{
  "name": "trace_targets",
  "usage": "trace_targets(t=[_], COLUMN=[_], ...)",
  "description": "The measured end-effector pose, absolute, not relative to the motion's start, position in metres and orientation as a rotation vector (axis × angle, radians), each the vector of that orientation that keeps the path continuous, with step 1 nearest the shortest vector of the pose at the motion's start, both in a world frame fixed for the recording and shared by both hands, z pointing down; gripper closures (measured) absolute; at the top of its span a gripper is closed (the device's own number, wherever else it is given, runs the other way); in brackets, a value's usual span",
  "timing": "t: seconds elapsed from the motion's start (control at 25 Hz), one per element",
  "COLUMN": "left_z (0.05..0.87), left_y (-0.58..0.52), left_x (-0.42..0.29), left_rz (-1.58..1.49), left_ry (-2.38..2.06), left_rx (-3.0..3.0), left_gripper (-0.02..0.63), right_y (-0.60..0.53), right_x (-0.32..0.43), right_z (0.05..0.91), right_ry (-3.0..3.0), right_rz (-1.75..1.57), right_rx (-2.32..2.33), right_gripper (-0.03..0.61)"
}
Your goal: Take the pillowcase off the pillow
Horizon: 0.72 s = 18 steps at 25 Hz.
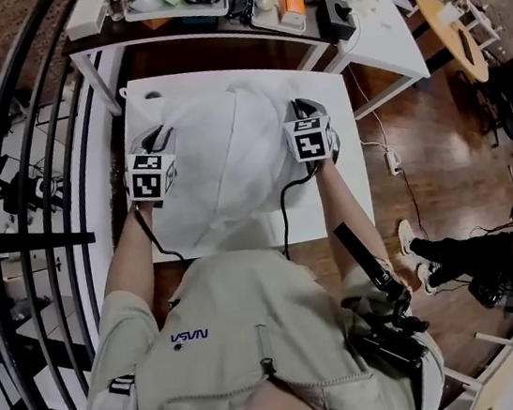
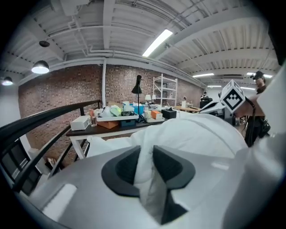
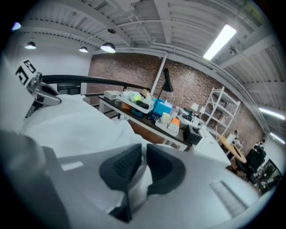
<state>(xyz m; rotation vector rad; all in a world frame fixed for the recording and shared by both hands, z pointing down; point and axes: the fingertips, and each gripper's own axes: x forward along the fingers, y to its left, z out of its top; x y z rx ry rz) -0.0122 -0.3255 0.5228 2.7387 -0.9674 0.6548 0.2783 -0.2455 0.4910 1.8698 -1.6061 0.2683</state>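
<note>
In the head view, the pillowcase (image 1: 231, 155) lay across the middle of the white worktop (image 1: 343, 198), reaching from near its far edge to its near edge. It was bulged as though the pillow was still inside; the pillow itself did not show. The left gripper (image 1: 156, 138) was at the bundle's left side and the right gripper (image 1: 304, 107) at its right side, both about halfway between the worktop's far and near edges. In the left gripper view, the jaws stood almost together with a fold of white pillowcase cloth pinched between the dark pads (image 2: 127, 167), so I read a firm hold on the cloth. In the right gripper view, the jaws were likewise nearly closed on a thin fold of the same cloth, which hung down below the pads (image 3: 127, 165). I judged the task to be at an early stage. Both holds were made, but the case still appeared to cover the pillow. Drawing the cloth off and freeing the pillow remained to be done.
</note>
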Motion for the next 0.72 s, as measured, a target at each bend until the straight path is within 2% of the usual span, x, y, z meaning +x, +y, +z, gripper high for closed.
trace_targets(t=[0.16,0.24,0.52,0.64,0.72], left_z=[0.513,0.506,0.488,0.495,0.498], left_y=[-0.322,-0.311,-0.231,-0.189,-0.173], left_x=[-0.008,-0.01,-0.018,-0.023,-0.018], left_rz=[0.58,0.558,0.458,0.484,0.483], left_ry=[-0.946,-0.939,-0.899,-0.92,-0.956], left_rx=[2.797,2.816,2.78,2.746,2.733], left_gripper=[0.26,0.242,0.242,0.242,0.26], right_y=[-0.236,-0.22,-0.156,-0.129,-0.114], right_x=[0.256,0.243,0.194,0.168,0.156], right_z=[0.455,0.444,0.44,0.456,0.467], right_ry=[-1.741,-1.806,-1.989,-2.063,-2.102], right_rz=[0.159,0.158,0.188,0.219,0.233], right_rx=[1.966,2.005,1.994,1.939,1.89], right_gripper=[0.543,0.543,0.536,0.522,0.491])
